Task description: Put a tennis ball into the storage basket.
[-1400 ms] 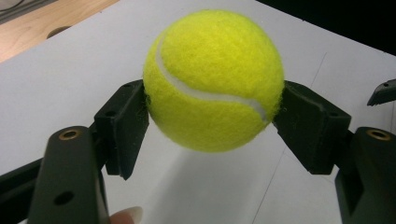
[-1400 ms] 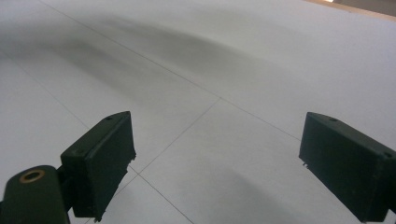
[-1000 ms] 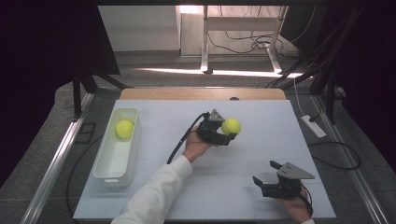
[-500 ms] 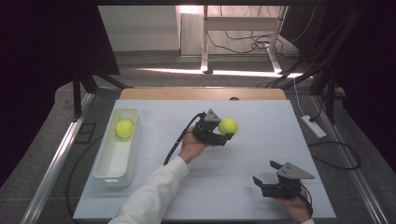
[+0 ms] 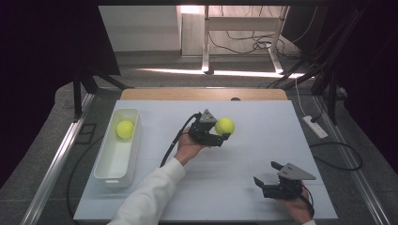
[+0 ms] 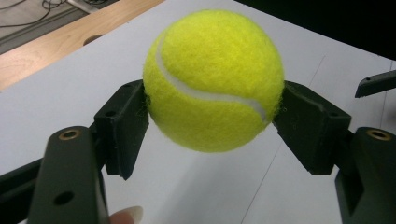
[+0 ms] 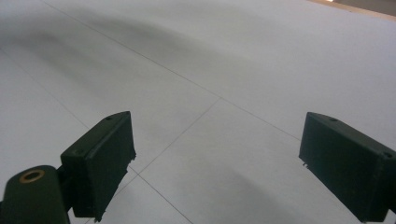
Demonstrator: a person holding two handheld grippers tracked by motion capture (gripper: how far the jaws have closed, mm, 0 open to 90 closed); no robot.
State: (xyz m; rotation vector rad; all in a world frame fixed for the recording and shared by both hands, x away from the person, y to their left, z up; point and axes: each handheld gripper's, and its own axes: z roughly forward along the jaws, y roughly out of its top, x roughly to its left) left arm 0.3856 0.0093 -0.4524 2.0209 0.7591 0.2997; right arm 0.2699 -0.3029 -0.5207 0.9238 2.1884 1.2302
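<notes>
Between the two black pads of the left gripper (image 6: pixel 212 116) sits a yellow tennis ball (image 6: pixel 214 79), pinched on both flanks, its white seam curving across the front. In the left gripper view the ball hangs clear of the white table surface (image 6: pixel 56 88) beneath it, and a fingertip (image 6: pixel 126 215) of the holding hand shows just below the left-hand jaw. Seen from the high view, this left gripper (image 5: pixel 220 133) is near the middle of the table with the ball (image 5: pixel 225 125) at its far end, the left hand (image 5: pixel 189 147) and a white sleeve (image 5: pixel 148 197) trailing back from it, and a black cable (image 5: pixel 176 140) looping off its rear.

Well to the left of that gripper lies a long white bin (image 5: pixel 109 165), with a second tennis ball (image 5: pixel 125 129) resting in its far end.

Nearer the person and off to the right, well apart from the held ball, the right gripper (image 5: pixel 266 179) is held low over the table by the right hand (image 5: pixel 298 210). Its jaws stand spread wide in the right gripper view (image 7: pixel 215 168), with nothing between them but bare white tabletop.
</notes>
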